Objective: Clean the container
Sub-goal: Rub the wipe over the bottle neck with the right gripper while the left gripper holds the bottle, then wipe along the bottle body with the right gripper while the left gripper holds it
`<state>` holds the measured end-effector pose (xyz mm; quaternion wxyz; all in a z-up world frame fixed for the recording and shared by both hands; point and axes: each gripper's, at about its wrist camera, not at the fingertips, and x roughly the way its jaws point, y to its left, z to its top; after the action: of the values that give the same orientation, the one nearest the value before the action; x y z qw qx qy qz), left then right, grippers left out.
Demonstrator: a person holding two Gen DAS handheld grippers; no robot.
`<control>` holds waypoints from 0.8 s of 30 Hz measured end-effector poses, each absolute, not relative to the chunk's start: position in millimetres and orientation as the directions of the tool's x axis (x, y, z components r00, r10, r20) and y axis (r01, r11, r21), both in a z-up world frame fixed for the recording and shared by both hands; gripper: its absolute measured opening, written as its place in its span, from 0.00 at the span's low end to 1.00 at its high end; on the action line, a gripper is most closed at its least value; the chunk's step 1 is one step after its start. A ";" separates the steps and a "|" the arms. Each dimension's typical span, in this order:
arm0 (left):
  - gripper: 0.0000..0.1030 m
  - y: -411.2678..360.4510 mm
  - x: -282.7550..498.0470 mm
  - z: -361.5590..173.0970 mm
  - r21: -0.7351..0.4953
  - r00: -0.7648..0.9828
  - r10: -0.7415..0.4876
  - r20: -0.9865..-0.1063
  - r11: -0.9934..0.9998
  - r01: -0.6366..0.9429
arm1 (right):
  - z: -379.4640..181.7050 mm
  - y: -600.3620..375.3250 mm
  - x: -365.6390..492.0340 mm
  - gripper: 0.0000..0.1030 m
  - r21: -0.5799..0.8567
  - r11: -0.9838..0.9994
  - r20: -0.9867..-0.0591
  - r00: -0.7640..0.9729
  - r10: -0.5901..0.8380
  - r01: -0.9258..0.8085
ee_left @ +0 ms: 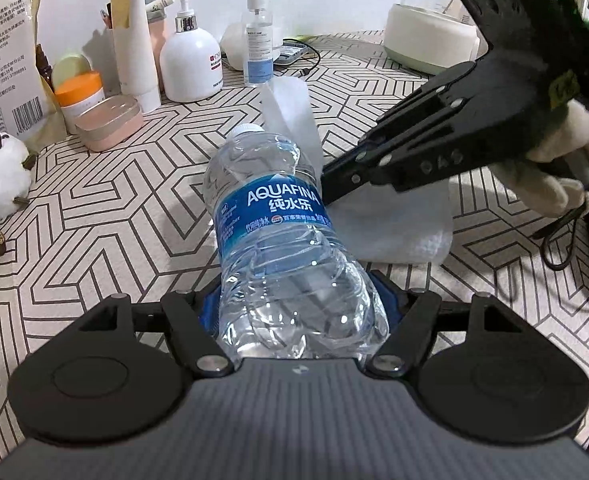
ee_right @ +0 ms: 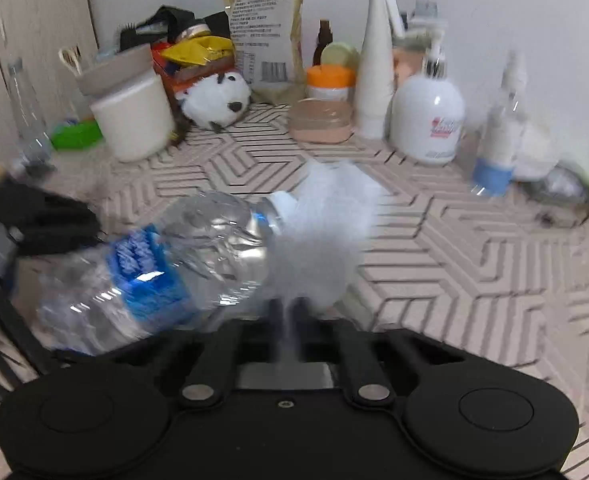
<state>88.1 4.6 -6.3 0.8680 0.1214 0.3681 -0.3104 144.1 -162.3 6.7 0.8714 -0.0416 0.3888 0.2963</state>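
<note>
Presently: left gripper [ee_left: 294, 312] clamped on base of clear water bottle [ee_left: 270, 216], cap toward 12 o'clock, over patterned tabletop [ee_left: 134, 200]. Left wrist view alone shows right gripper [ee_left: 328, 188] entering from 2 o'clock, jaws pinched together at white wipe [ee_left: 394, 224], tips beside bottle label; gloved hand [ee_left: 558, 160] behind it. Right wrist view, blurred, shows wipe [ee_right: 318, 240] at 12 o'clock of its jaws, bottle at 9 o'clock; only here white jar [ee_right: 134, 120] at 10 o'clock.

Glossy clear plastic bottle [ee_left: 282, 248], matt patterned tablecloth [ee_left: 134, 216]
</note>
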 end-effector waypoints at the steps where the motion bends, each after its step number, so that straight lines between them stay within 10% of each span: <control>1: 0.69 4.4 87.2 -7.4 -0.009 0.543 -0.446 -0.712 0.778 0.628 | 8.4 -164.0 143.0 0.05 0.177 0.817 -0.692 0.521 0.500 -0.549; 13: 0.69 8.8 85.3 -9.4 -0.013 0.562 -0.455 -0.690 0.785 0.620 | 40.8 -156.9 120.2 0.05 0.326 0.692 -0.548 0.467 0.694 -0.644; 24: 0.69 9.4 83.5 -9.2 -0.014 0.569 -0.454 -0.686 0.790 0.613 | 40.8 -137.8 105.3 0.04 0.157 0.728 -0.572 0.540 0.618 -0.667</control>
<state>83.5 9.4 -9.2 0.8784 0.1135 0.3513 -0.3036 105.3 -137.8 40.8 0.8767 -0.0399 0.3093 0.3663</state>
